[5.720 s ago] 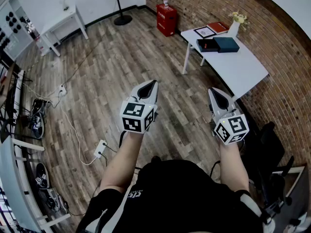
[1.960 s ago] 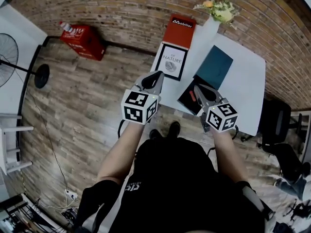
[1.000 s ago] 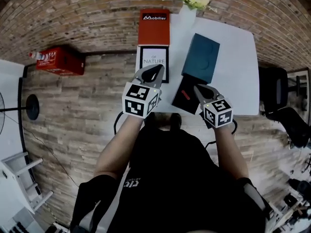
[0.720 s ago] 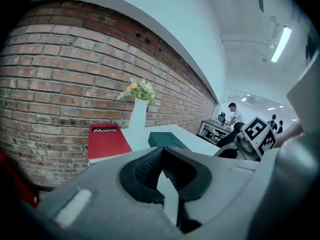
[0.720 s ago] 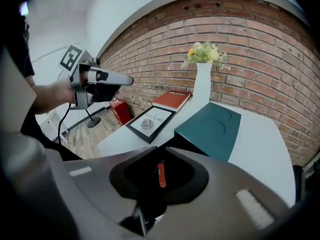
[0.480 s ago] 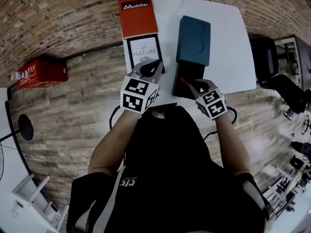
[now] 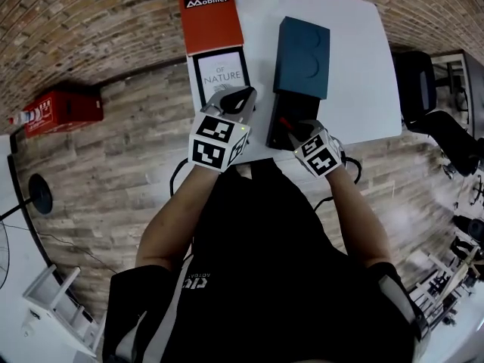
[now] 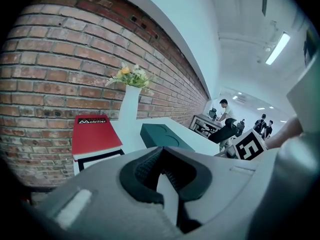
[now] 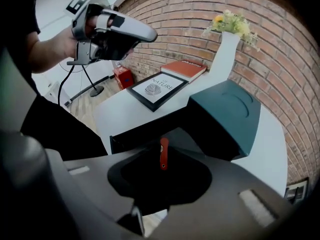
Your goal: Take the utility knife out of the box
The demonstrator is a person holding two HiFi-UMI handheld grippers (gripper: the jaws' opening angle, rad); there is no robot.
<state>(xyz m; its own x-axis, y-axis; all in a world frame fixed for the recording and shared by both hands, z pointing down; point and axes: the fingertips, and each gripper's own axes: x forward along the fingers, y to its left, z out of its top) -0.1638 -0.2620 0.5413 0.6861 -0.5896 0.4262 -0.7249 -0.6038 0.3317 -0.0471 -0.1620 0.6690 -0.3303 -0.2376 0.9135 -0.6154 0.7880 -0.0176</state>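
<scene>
The slim red utility knife [image 9: 163, 153] lies flat inside the open black box [image 9: 145, 134], near its middle.

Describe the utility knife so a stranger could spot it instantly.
On the white table by the brick wall, an open black box sits at the near edge. The utility knife lies inside: slim and red, far smaller than the red book nearby.

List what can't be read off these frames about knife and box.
- Utility knife: blade out or in, too small in right gripper view; in head view the right tongs, just opening and empty, cover most of it.
- Black box interior: too dark, right gripper view.
- Left gripper view: box and knife hidden behind the left tongs, their own body.
</scene>
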